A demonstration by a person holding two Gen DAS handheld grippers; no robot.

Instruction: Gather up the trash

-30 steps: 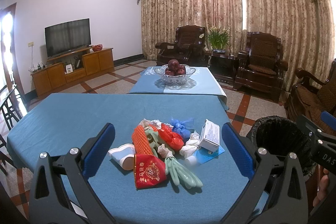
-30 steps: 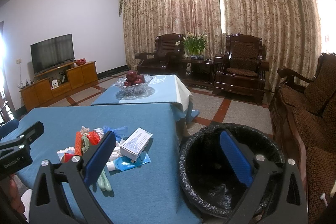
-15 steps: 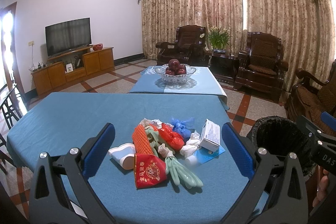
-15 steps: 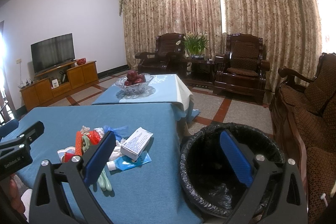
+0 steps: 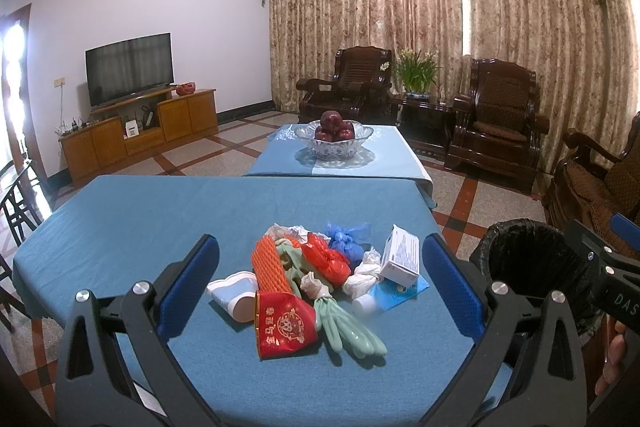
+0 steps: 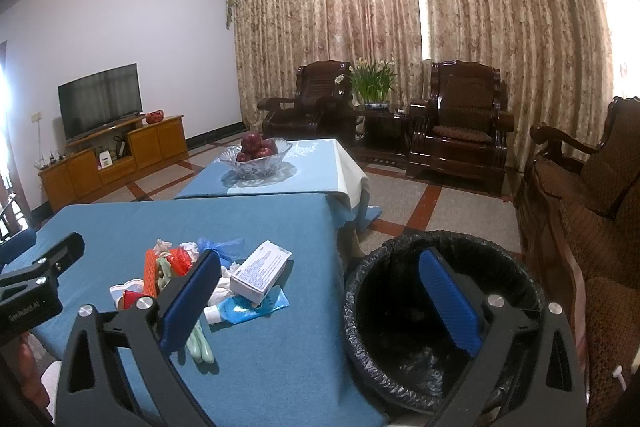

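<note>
A heap of trash is seen near the right front part of the blue-clothed table (image 5: pixel 120 227): a red printed paper packet (image 5: pixel 284 323), an orange foam net sleeve (image 5: pixel 269 265), pale green rubber gloves (image 5: pixel 348 329), a crumpled red plastic bag (image 5: pixel 326 259), a knotted blue plastic bag (image 5: pixel 344 239), a white cardboard box (image 5: pixel 400 255) and a blue tube with a white cap (image 5: pixel 390 295). The left gripper (image 5: pixel 320 279) is held above the heap, its blue-padded fingers spread wide and empty. The right gripper (image 6: pixel 320 295) is likewise wide open and empty, one finger over the table edge, the other over the black-lined round trash bin (image 6: pixel 360 291) standing just beside the table.
</note>
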